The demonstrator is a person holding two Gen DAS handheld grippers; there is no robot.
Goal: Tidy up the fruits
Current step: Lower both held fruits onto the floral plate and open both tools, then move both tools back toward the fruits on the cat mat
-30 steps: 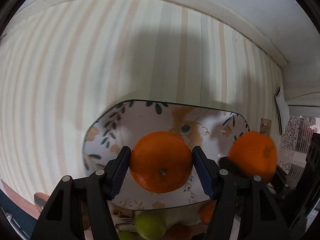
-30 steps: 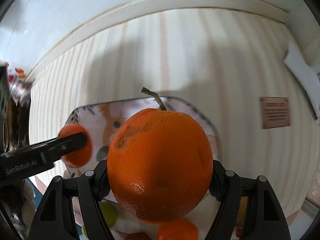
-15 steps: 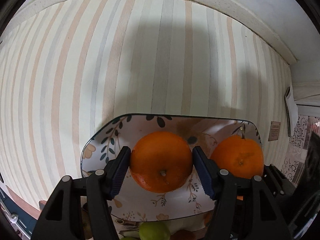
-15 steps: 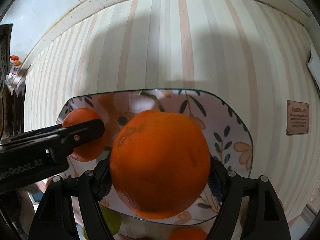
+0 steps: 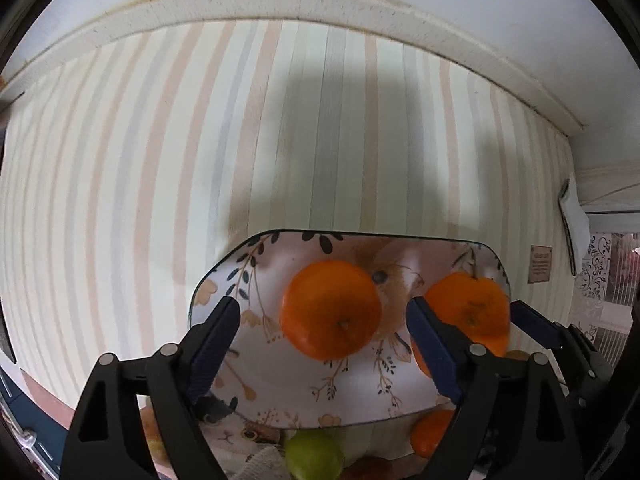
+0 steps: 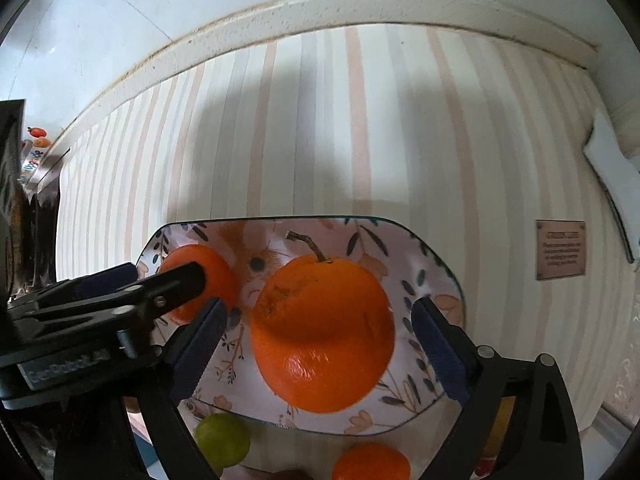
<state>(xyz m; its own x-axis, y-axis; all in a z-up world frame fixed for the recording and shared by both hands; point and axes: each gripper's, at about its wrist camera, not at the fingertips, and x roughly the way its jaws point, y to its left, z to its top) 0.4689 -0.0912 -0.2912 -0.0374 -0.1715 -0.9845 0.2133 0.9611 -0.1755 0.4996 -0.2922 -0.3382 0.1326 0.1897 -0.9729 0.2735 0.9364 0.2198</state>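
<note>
Two oranges set down side by side on the floral plate point(image 5: 224, 280), smaller orange point(image 5: 330, 310) left between the just-spread left gripper point(image 5: 320, 336), stemmed orange point(image 6: 322, 332) right between the just-parted right gripper point(image 6: 320, 340), neither squeezed; green fruit point(image 6: 222, 438) and another orange point(image 6: 370, 462) near, off-plate, seemingly left to sort.

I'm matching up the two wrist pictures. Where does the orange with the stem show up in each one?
Left wrist: the stemmed orange is at lower right, behind the left gripper's right finger.
Right wrist: the same orange is at centre, between the right gripper's open jaws.
Shared landmark: the floral plate under it.
</note>
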